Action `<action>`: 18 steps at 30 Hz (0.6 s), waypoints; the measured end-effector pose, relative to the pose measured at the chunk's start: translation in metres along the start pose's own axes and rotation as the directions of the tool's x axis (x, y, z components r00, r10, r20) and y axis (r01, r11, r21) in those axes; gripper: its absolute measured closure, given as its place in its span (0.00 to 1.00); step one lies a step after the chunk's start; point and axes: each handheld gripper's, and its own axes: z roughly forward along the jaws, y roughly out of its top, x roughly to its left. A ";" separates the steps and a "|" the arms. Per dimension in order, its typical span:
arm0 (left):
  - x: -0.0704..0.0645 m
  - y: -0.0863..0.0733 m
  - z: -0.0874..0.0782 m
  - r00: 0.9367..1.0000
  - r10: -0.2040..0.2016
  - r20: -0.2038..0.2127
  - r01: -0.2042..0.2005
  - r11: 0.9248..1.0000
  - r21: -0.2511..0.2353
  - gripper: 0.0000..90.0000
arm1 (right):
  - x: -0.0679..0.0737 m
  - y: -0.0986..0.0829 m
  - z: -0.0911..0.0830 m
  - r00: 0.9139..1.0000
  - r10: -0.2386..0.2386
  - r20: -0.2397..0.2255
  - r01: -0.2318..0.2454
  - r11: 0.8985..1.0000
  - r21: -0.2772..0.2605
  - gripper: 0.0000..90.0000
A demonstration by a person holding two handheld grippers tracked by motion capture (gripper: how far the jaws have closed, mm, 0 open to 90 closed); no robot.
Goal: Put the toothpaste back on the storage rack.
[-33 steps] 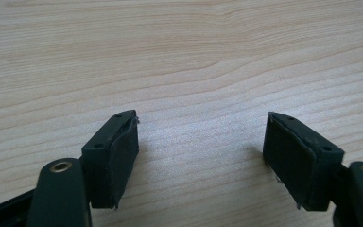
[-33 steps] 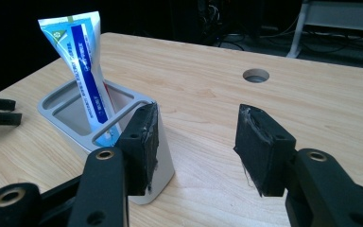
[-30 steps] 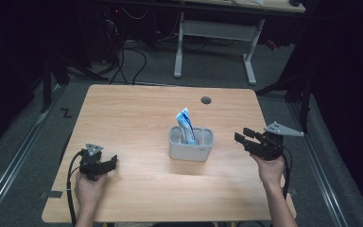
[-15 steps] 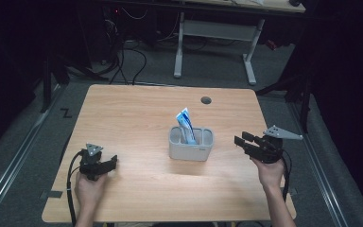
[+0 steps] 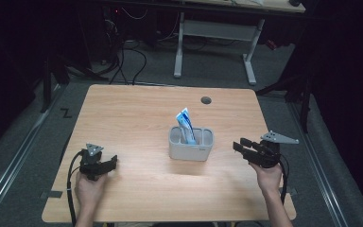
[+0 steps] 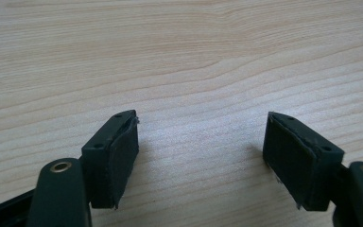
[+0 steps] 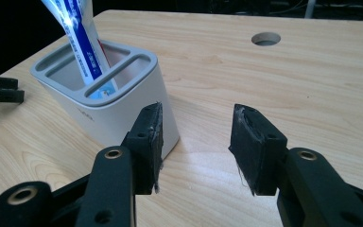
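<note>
A holder (image 5: 191, 148) is set on the table (image 5: 137, 113) between the left gripper (image 5: 109, 164) and right gripper (image 5: 240, 144); a tube (image 5: 186, 125) is stood inside it.

A grey holder (image 5: 190, 148) carries a blue-and-white striped tube (image 5: 186, 125) on a pale wood-grain table (image 5: 137, 118).

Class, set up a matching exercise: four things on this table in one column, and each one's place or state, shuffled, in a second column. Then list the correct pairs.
Things:
1. toothpaste tube
2. grey holder
3. round hole
4. left gripper

Places or states:
A. cut into the tabletop near the far edge
B. open, low over bare wood
C. leaning inside a compartment
D. standing mid-table

Pairs: 1-C, 2-D, 3-A, 4-B
</note>
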 end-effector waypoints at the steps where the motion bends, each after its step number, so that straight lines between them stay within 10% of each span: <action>1: 0.000 0.000 0.000 1.000 0.001 -0.001 -0.001 1.000 0.001 0.31 | -0.001 -0.001 0.001 1.000 0.001 -0.002 -0.001 1.000 0.001 0.61; 18: 0.000 0.000 0.000 1.000 0.001 0.000 -0.001 1.000 0.000 0.31 | -0.005 -0.019 0.010 1.000 0.030 0.004 -0.030 0.998 0.047 0.60</action>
